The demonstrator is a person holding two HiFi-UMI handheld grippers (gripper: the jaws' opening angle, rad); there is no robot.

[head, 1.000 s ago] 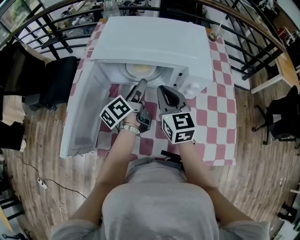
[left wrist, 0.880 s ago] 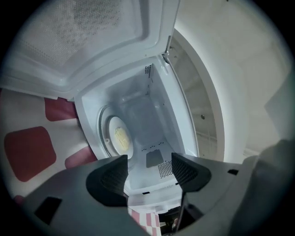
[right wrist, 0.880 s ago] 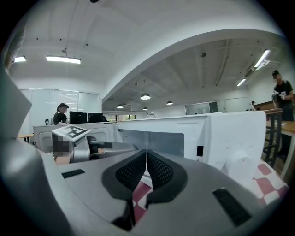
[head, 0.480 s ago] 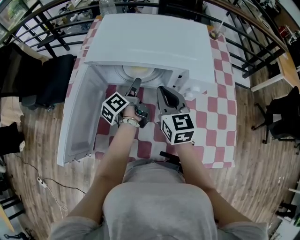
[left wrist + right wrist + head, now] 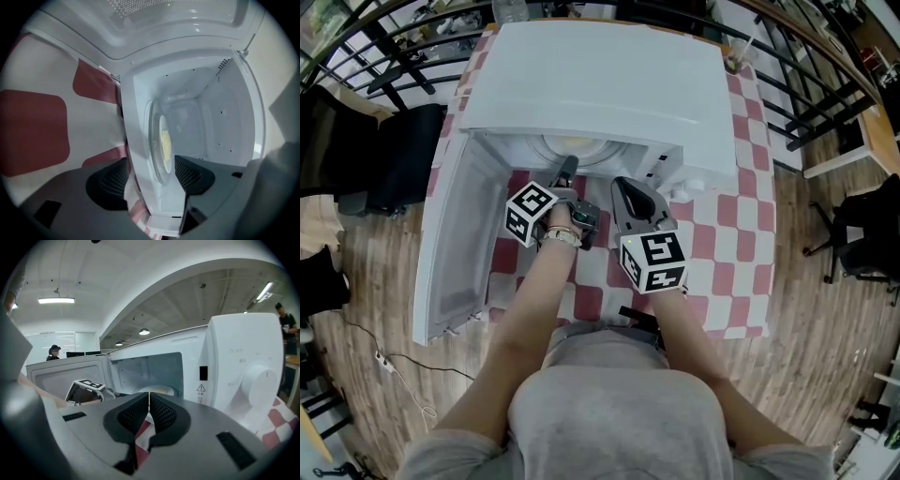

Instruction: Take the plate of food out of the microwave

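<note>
A white microwave stands on the checkered table with its door swung open to the left. Inside lies a pale plate with yellow food on the round turntable. My left gripper is at the mouth of the oven, turned on its side, open. In the left gripper view the oven's front sill and the plate's near rim show in the gap between its jaws. My right gripper hangs just right of it, before the control panel, shut on nothing.
The control panel with its dial is at the oven's right. A cup stands at the table's back right corner. A black chair sits left of the door. Railings run behind the table.
My left gripper has moved forward, from in front of the oven to its opening, nearer the plate. The right gripper has barely moved.
</note>
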